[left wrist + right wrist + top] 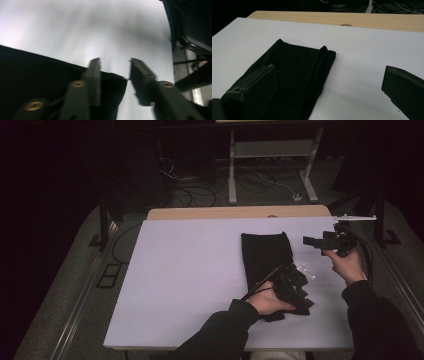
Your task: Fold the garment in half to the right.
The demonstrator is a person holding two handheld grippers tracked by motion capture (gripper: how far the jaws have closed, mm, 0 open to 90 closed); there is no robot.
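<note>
Left claw, jaws part-open around the near corner of the folded cloth, whose length runs away across the counter; right claw gapes empty beside it.

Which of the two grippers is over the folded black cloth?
The left gripper, at the folded black cloth's near end; the right gripper is beside it over bare white table.

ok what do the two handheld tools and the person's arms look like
Both tools are black. The left tool has flat black jaw pads on dark arms with brass-coloured rivets, and a thin black cable trailing from it. The right tool has blocky black jaws, a pale flat plate on top and a dark cable. The person wears dark long sleeves on both arms.
</note>
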